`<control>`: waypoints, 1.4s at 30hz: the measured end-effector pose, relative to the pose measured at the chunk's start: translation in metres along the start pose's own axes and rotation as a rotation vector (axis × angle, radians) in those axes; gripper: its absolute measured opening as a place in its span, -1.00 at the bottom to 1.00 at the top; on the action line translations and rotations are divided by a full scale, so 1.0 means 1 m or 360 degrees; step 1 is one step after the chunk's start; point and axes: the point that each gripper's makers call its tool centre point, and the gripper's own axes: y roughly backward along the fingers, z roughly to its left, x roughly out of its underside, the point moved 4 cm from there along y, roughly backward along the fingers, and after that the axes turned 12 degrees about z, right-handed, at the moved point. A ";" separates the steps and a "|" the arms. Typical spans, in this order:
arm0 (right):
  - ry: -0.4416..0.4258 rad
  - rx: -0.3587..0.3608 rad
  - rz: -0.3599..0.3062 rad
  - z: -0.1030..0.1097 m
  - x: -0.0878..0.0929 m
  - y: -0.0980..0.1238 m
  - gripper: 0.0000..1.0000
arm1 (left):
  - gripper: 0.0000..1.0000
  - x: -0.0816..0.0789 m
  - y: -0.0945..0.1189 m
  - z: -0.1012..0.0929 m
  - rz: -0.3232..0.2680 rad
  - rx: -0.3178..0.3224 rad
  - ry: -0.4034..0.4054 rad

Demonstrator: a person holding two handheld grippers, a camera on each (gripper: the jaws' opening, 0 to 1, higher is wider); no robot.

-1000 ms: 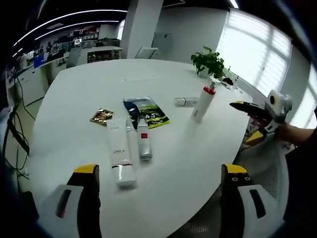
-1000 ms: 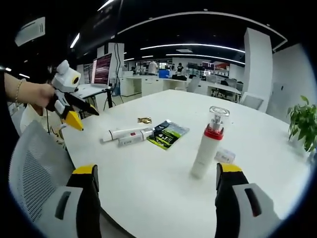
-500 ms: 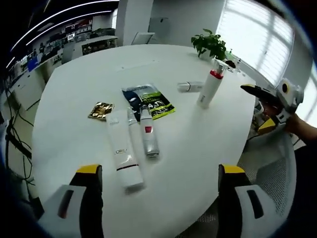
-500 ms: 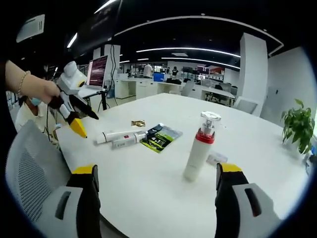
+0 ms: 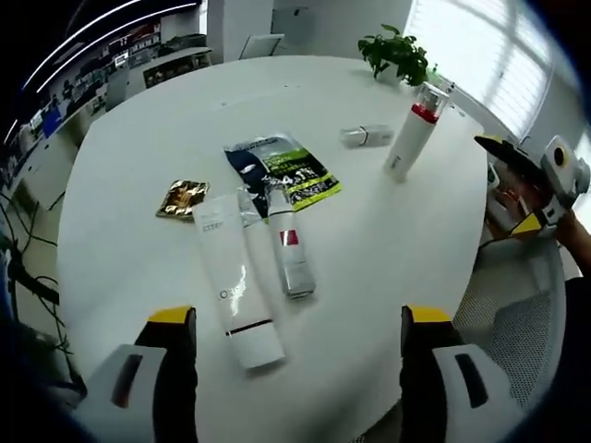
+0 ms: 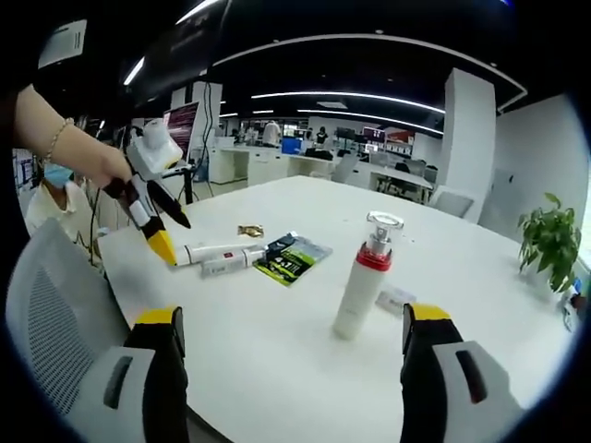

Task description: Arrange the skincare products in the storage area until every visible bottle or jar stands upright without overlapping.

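Yellow-tipped jaws of the left gripper (image 5: 295, 318) standing wide apart at the near edge of the left gripper view, holding nothing, above the round white table (image 5: 138, 138). Just beyond them, a long white tube (image 5: 235, 281) lying flat, taken here as the landmark. Touching or almost touching its right side, a shorter silver tube (image 5: 290, 249) with a red label, also flat and roughly parallel. Past the far ends of both tubes, a dark and green sachet (image 5: 282, 172) flat on the table, its near edge just beside the tube caps. To the left of the white tube's far end, a small gold foil packet (image 5: 183, 197), apart from it. Well to the right and farther off, a white pump bottle (image 5: 412, 129) with a red collar standing upright, and beside it a small white container (image 5: 366, 136) on its side. At the table's far edge, a potted plant (image 5: 397, 55). In the right gripper view, jaws of the right gripper (image 6: 288, 318) likewise spread wide and empty, over the near table edge. Beyond, the pump bottle (image 6: 361, 277) upright with the small container (image 6: 395, 299) just behind, then the sachet (image 6: 291, 258) and two tubes (image 6: 222, 256) farther left. Left gripper (image 6: 166, 235) seen there in a hand (image 6: 109, 166), tips parted, close to the tubes' near end.
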 end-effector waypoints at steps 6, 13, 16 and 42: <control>0.0036 0.0011 0.0011 0.001 0.000 -0.001 0.96 | 0.59 0.000 -0.011 0.011 0.0085 -0.0031 0.0014; 0.0035 0.0017 0.0023 -0.001 0.002 -0.003 0.95 | 0.51 0.004 -0.018 0.020 0.0195 -0.0061 0.0055; 0.0039 0.0017 0.0025 -0.001 0.002 -0.003 0.95 | 0.46 0.004 -0.021 0.021 0.0232 -0.0070 0.0051; 0.0012 0.0040 0.0041 -0.007 0.008 -0.007 0.94 | 0.18 -0.016 -0.056 0.029 0.0424 -0.0130 0.0109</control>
